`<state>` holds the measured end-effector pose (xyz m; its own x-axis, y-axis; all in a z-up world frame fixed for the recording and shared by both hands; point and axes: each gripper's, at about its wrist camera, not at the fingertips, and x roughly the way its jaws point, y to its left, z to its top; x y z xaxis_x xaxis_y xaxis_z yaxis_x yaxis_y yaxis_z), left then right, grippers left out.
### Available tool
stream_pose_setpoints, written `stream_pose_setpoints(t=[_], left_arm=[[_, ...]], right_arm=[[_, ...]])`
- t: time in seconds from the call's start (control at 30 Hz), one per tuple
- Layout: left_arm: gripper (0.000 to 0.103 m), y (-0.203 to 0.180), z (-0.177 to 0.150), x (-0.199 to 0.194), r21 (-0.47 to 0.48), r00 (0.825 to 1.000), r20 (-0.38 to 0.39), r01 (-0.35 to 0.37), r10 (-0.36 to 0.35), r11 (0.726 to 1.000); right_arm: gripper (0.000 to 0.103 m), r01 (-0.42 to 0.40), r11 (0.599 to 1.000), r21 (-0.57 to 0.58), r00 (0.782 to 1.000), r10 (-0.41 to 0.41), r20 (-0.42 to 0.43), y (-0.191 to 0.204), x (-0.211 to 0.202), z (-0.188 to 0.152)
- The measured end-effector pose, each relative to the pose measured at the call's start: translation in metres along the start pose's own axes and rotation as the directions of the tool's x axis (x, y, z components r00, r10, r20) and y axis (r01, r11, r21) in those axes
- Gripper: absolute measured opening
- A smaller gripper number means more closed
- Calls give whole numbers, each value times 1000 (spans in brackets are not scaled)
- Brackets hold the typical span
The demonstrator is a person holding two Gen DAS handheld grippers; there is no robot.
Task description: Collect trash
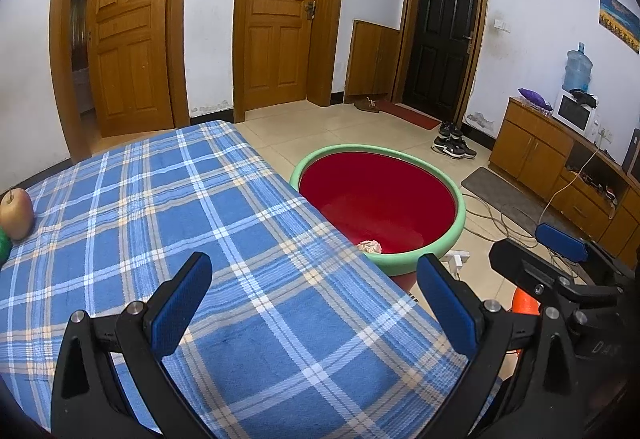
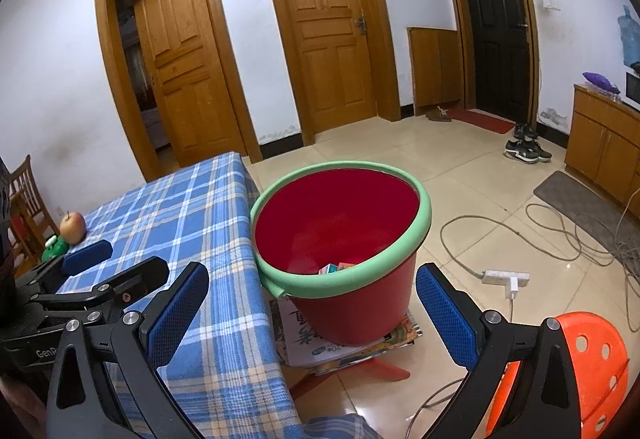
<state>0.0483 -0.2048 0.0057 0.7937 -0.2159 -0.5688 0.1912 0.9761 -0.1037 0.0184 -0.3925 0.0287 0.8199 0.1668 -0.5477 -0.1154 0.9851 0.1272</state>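
A red bucket [image 1: 380,191] with a green foam rim stands right beside the table's edge. Inside it lie a crumpled pinkish paper wad [image 1: 370,246] and small colourful boxes [image 2: 336,269]. My left gripper [image 1: 316,299] hovers open over the blue plaid tablecloth [image 1: 180,207], nothing between its pads. My right gripper [image 2: 312,303] is open too, hanging near the bucket [image 2: 360,319] with empty fingers. An apple [image 1: 16,213] and a green object [image 2: 54,247] rest at the table's far left. No loose trash shows on the cloth.
The bucket sits on a stack of magazines [image 2: 340,347] atop a red stool. An orange stool [image 2: 580,371] stands at lower right. A power strip [image 2: 506,277] and cables [image 2: 560,235] lie on the tiled floor. Wooden cabinets [image 1: 560,167] line the right wall.
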Motion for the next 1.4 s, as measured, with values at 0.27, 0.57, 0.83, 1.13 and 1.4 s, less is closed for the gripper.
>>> stream_pose_setpoints(t=[0.27,0.57,0.83,1.13,1.4], left_arm=[[100,2,-2,1,-1,1000,-1,3,-3,1000],[100,4,-3,3,0,1000,-6,4,-4,1000],[100,3,-3,2,-1,1000,-13,3,-3,1000],[100,2,-3,3,1,1000,-18,2,-2,1000],[100,2,-3,3,0,1000,-21,1,-1,1000]], right_arm=[[103,-6,1000,-2,1000,6,-6,1,3,-1],[103,-6,1000,-4,1000,6,-8,1,3,-3],[103,-12,1000,-2,1000,12,-12,0,4,-3],[103,-13,1000,-1,1000,13,-20,-1,6,-3],[103,-12,1000,-1,1000,12,-21,-1,6,-3]])
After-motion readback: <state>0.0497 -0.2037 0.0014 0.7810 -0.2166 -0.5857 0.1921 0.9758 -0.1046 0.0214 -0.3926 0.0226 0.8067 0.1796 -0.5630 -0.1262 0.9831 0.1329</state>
